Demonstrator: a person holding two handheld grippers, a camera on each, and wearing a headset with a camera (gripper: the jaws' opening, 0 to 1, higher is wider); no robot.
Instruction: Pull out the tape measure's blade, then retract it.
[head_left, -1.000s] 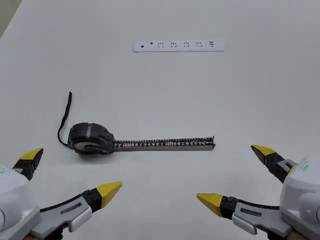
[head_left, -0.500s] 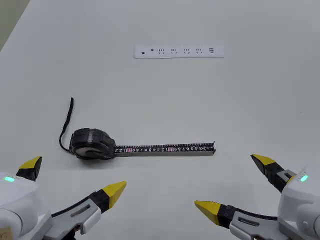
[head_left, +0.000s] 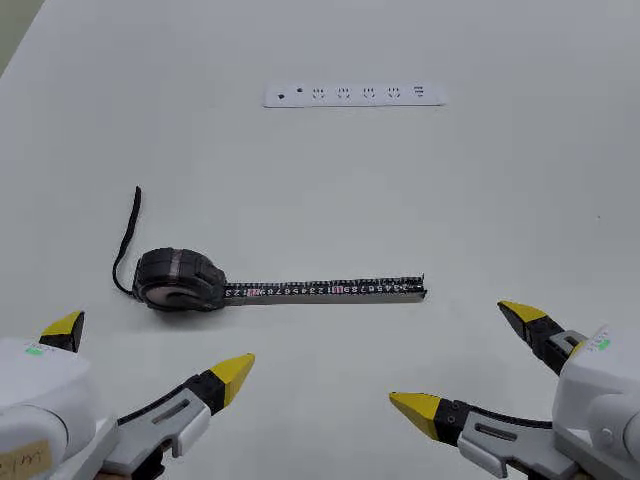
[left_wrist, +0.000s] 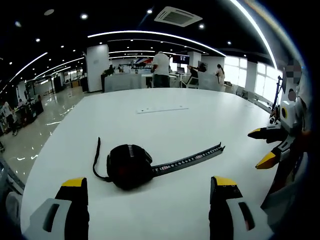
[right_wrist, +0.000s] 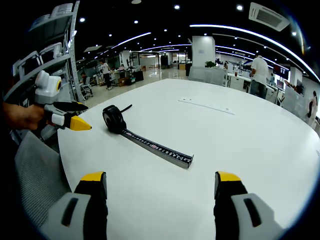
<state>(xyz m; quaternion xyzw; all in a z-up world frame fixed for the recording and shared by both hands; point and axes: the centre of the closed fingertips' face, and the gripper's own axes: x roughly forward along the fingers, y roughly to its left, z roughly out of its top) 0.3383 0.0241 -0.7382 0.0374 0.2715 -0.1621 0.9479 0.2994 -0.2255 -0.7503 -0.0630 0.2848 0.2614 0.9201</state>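
The tape measure (head_left: 180, 280) lies on the white table (head_left: 500, 200), its blade (head_left: 325, 289) drawn out flat to one side and its black strap (head_left: 125, 240) trailing off the other. The left gripper (head_left: 150, 347) hovers near the tape measure, on the person's side of it. The right gripper (head_left: 467, 357) hovers likewise near the blade's tip. Both sets of fingers are spread wide, grasping nothing. A power strip (head_left: 355, 95) lies well beyond the tape measure.
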